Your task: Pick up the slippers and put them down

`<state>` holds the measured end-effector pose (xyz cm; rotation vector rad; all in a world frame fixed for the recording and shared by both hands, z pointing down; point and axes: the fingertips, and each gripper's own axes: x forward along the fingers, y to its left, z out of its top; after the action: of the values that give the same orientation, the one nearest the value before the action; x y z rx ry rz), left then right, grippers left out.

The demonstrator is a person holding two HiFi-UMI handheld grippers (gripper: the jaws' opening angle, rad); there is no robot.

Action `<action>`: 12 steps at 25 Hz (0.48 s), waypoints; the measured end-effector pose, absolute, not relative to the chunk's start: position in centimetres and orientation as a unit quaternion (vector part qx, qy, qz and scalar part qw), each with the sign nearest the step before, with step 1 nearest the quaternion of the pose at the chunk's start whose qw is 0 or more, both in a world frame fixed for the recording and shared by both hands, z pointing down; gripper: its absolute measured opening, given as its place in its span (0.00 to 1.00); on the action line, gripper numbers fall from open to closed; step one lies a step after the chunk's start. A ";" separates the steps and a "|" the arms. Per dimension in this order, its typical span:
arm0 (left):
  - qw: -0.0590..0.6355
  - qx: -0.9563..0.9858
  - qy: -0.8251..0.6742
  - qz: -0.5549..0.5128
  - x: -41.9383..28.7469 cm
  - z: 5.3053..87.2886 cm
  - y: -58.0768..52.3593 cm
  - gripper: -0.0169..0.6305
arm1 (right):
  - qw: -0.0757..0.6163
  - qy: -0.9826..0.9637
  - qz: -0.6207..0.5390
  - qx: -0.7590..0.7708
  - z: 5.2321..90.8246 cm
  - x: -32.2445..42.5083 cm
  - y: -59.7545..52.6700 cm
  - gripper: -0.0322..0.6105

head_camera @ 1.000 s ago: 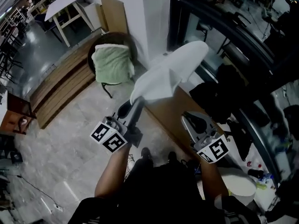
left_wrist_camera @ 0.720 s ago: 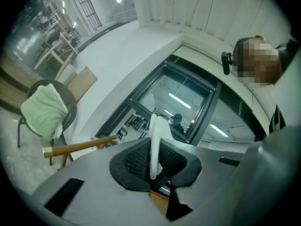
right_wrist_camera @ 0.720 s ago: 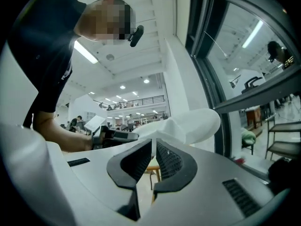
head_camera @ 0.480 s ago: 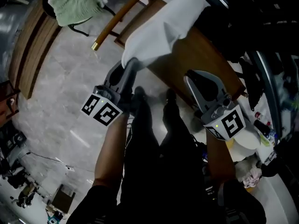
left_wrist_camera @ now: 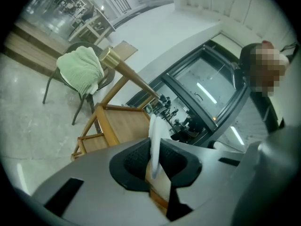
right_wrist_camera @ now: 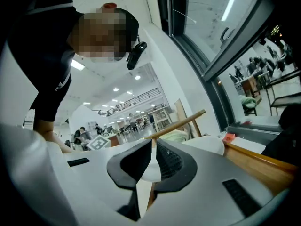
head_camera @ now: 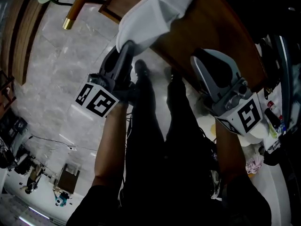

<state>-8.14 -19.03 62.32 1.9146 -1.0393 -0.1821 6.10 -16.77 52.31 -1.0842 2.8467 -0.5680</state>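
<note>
- The left gripper (head_camera: 123, 48) is clenched on the white slipper (head_camera: 155, 8); in the left gripper view the slipper's thin pale edge stands upright between the two dark pads (left_wrist_camera: 134, 159)
- From the jaws the slipper stretches away from the person, over the near edge of the wooden table (head_camera: 216, 27); whether it rests on the wood or hangs above it cannot be told
- The right gripper (head_camera: 200, 62) is over the same table top, well apart from the slipper; its jaws are closed tip to tip, and the head view shows nothing gripped in them
- In the right gripper view a pale surface shows through the narrow gap below the meeting tips
- A table leg with a brass cap (head_camera: 75, 15) slants out at the upper left, over the marble floor (head_camera: 51, 79)
- A chair with a green cloth (left_wrist_camera: 82, 69) stands on the floor beyond the table
- The person's dark trouser legs (head_camera: 155, 121) run down between the two grippers
</note>
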 end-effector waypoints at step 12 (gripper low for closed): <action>0.427 0.766 -0.479 -0.051 -9.5 66.0 -19.3 0.17 | 0.012 0.923 -0.197 -0.330 55.3 6.0 -15.1 0.11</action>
<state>-9.45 -19.27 66.02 1.9127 -1.1960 -0.1266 6.02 -15.08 55.29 -1.0276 2.8775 -0.6156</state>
